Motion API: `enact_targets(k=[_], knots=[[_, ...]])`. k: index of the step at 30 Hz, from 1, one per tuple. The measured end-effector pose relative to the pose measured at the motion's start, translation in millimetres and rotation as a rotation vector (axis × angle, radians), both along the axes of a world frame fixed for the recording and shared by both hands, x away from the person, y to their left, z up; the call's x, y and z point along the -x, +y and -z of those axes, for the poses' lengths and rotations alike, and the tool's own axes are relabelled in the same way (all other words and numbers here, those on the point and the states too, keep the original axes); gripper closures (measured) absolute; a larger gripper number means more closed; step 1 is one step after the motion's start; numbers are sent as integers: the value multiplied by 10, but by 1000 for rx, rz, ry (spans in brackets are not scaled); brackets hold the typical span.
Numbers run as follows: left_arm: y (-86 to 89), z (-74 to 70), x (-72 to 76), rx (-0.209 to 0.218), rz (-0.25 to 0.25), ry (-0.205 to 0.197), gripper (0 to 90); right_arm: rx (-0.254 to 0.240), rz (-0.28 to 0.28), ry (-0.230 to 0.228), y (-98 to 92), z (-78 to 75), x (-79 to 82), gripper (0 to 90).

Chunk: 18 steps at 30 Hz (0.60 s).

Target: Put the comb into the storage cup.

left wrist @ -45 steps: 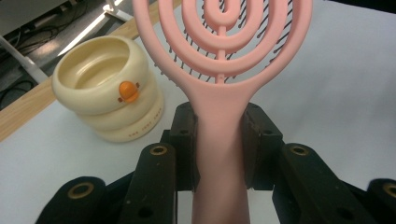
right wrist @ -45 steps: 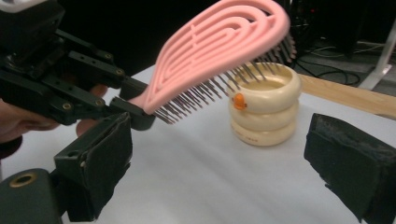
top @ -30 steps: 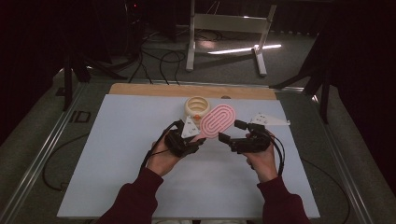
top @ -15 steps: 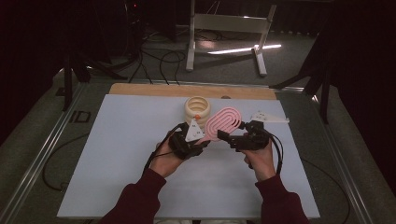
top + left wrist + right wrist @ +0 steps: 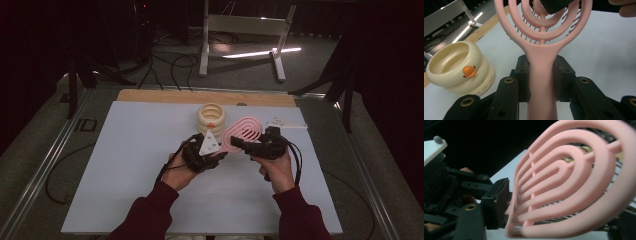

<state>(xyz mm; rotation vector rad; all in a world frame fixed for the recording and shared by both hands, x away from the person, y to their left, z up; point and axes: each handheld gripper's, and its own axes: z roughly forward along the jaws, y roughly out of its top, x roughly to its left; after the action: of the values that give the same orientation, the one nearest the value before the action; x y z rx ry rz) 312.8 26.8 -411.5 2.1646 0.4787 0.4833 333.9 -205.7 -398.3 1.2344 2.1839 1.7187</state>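
Right tongs point(image 5: 240, 145) just closing on pink brush point(image 5: 243, 132); cream rings point(image 5: 211, 118) just beside.

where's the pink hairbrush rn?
The pink plastic vented hairbrush is held above the white table at centre, handle clamped in the left claw, head at the right claw, just right of the cream ringed bowl.

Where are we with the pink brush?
Done: the pink brush is lifted, its handle clamped in the left claw. In hand: the right claw has just been closing, with the brush head between its jaws; firm contact is unclear. Left, probably: secure that second grip, then release the left claw. The cream bowl stands apart.
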Motion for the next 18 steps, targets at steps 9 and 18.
enact_targets(k=[9, 18], knots=[[-18, 8, 8, 1, 15, -2, 702, -67, -45, 32, -16, 4, -14, 539], [-26, 32, -13, -22, 12, 1, 705, -84, -67, 59, 20, 1, -5, 606]])
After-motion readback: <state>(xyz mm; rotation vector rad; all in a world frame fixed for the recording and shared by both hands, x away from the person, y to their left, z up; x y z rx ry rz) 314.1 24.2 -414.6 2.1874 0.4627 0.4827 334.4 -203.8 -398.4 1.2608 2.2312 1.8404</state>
